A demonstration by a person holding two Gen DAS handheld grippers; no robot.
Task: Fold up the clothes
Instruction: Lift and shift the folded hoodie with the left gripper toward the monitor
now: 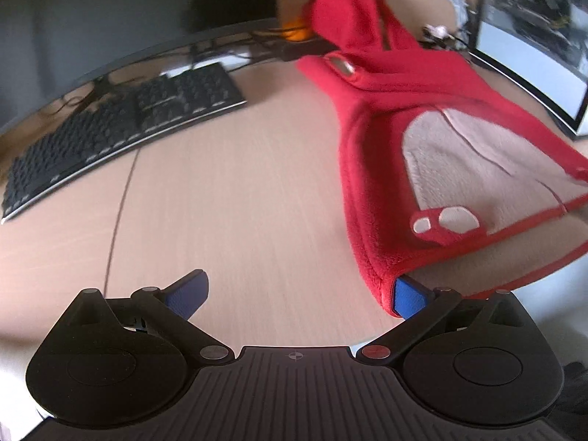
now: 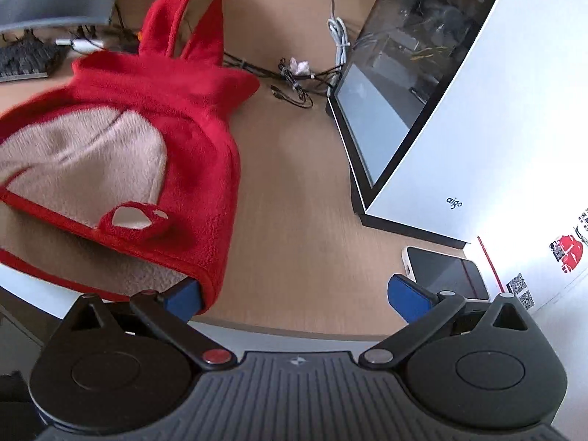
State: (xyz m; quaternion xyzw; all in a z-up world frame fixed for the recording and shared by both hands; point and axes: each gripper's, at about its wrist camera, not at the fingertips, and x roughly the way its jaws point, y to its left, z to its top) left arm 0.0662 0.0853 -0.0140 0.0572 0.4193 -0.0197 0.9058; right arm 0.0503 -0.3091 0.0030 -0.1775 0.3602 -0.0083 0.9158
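Fleece, red outside with a pale beige pile lining: one small hooded garment (image 1: 371, 169), lying on the wooden desk (image 1: 228, 198) between the two grippers, hem toward the near edge, hood (image 2: 183, 18) pointing away.

Left gripper (image 1: 297, 294): jaws standing wide, nothing between them; its right pad (image 1: 408, 297) is touching the garment's near red corner from outside, not pinching it.

Right gripper (image 2: 297, 296): jaws likewise spread wide and holding nothing; its left pad (image 2: 185, 299) is sitting against the opposite near corner of the hem.

Handling, as judged: light, soft, limp cloth that is likely drooping and bunching when lifted; thick pile is probably giving good friction against the pads, so slipping looks a small risk. Not fragile. Best holds appear to be the two near hem corners, where a bound edge is offering a firm double layer. A small red loop tab (image 1: 444, 224) near the hem may be snagging if caught.

Mid-desk: black keyboard (image 1: 121, 128), phone (image 2: 448, 272) lying beside the right gripper.

Far: white computer case (image 2: 477, 128), tangled cables (image 2: 294, 81), orange object (image 1: 296, 31), partly hidden.
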